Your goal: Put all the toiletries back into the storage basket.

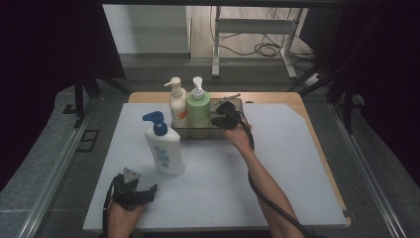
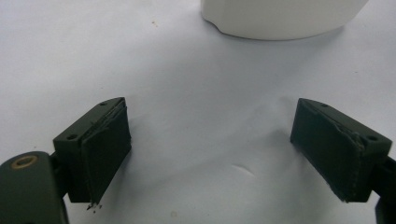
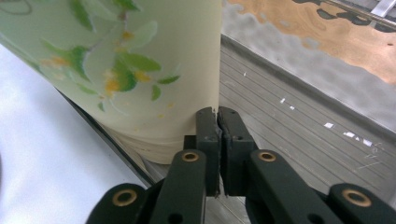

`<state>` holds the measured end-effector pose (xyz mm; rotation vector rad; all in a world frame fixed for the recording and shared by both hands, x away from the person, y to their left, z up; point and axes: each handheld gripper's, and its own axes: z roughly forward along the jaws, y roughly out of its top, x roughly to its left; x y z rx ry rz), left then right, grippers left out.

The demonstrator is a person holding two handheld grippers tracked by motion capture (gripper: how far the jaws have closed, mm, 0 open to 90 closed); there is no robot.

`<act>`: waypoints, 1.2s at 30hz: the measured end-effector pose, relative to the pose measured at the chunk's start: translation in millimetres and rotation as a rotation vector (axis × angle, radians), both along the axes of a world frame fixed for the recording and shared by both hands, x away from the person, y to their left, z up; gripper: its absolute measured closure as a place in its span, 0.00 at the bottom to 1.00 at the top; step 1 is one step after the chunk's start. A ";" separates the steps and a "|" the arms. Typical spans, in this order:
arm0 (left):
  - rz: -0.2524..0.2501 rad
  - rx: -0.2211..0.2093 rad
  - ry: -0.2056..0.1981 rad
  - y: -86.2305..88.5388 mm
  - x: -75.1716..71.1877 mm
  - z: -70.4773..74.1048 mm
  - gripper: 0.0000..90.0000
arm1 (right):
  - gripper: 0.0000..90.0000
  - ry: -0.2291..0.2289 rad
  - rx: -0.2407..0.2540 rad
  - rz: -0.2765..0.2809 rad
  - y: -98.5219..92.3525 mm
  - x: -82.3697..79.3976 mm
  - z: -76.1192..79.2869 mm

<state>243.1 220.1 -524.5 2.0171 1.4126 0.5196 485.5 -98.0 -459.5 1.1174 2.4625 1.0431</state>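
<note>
A metal tray point(image 1: 200, 134) stands at the back of the white mat point(image 1: 223, 188). In it a cream pump bottle point(image 1: 177, 106) and a green pump bottle point(image 1: 198, 111) stand upright side by side. My right gripper point(image 1: 224, 119) reaches into the tray's right half. Its jaws are shut with nothing between them, and its tips point(image 3: 217, 112) rest beside the flowered green bottle point(image 3: 140, 56) above the ribbed tray floor point(image 3: 289, 135). A white bottle with a blue pump point(image 1: 166, 151) stands on the mat in front of the tray. My left gripper point(image 1: 142, 186) lies open near the mat's front left corner, facing that bottle's base point(image 2: 280, 18).
The mat covers a wooden table point(image 1: 302, 106) whose edge shows at the back and right. Dark curtains flank both sides, and a metal frame with cables point(image 1: 257, 47) stands on the floor behind. Between the open left jaws point(image 2: 210, 135) lies bare mat.
</note>
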 end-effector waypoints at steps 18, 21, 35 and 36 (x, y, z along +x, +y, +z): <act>-0.002 0.003 0.000 0.2 -0.2 0.1 0.13 | 0.83 -0.070 0.024 0.026 -13.6 -14.5 24.4; -0.002 0.003 0.000 0.2 -0.2 0.0 0.13 | 0.76 -0.085 0.026 0.037 -16.0 -19.8 30.9; 0.001 0.000 -0.001 0.0 0.0 -0.1 0.13 | 0.44 -0.105 0.024 0.092 -25.9 -44.7 42.8; 0.001 0.000 -0.001 0.0 0.0 -0.1 0.13 | 0.42 -0.103 0.026 0.093 -26.9 -46.8 43.3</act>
